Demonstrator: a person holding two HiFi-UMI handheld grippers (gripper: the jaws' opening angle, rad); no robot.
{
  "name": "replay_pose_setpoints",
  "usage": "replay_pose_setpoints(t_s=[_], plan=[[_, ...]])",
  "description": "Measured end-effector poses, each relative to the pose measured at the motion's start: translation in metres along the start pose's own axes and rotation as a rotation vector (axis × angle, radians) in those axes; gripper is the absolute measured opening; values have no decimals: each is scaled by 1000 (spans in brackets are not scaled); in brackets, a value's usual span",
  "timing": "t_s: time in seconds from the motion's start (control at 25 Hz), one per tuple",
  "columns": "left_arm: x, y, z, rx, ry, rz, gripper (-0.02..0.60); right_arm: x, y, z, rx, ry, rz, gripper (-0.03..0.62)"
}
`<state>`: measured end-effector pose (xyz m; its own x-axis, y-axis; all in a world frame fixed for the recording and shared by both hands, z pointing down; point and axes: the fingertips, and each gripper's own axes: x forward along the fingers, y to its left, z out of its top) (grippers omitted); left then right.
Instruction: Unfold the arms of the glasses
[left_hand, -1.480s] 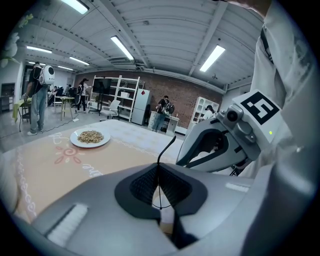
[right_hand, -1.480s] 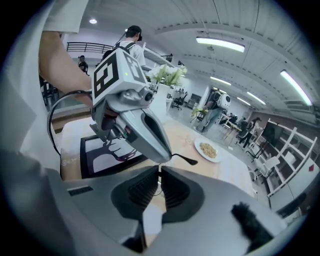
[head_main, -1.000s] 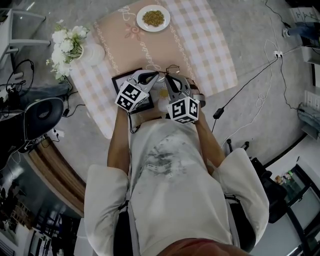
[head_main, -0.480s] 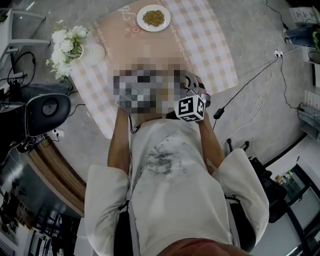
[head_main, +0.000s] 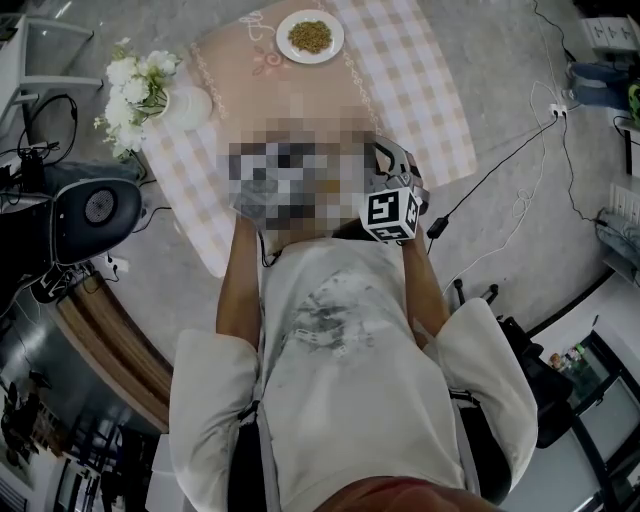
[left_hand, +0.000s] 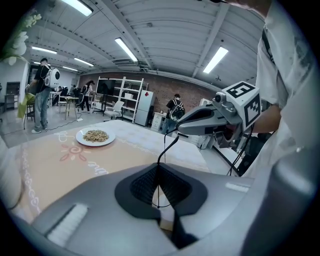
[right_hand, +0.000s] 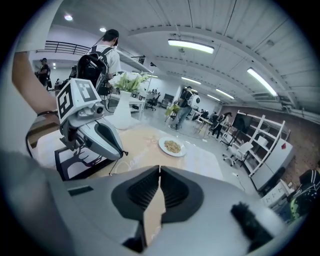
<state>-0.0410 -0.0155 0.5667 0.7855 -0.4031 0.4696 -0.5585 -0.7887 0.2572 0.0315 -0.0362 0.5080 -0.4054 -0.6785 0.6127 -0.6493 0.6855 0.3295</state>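
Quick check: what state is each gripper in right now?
Left gripper: closed on the thin wire front of the glasses.
Right gripper: closed, apparently pinching the glasses arm at its tips.

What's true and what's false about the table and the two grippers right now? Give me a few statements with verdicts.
1. The left gripper has its jaws shut on the thin black glasses. True.
2. The right gripper has its jaws wide apart. False: they are shut, and the left gripper view shows them pinching the far end of the glasses' wire.
3. The white plate holds brownish food. True.
4. The flowers on the table are red. False: they are white.
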Motion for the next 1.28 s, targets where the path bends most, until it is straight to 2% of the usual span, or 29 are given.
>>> replay_pose_setpoints(t_s=[0.92,1.28], plan=[[-11,11,7,-20,-41,61,12,-4,-21,-16,95,2,-54,23],[-12,10,8,-21,-46,73,12,-4,-20,-15,87,0,-50,21]])
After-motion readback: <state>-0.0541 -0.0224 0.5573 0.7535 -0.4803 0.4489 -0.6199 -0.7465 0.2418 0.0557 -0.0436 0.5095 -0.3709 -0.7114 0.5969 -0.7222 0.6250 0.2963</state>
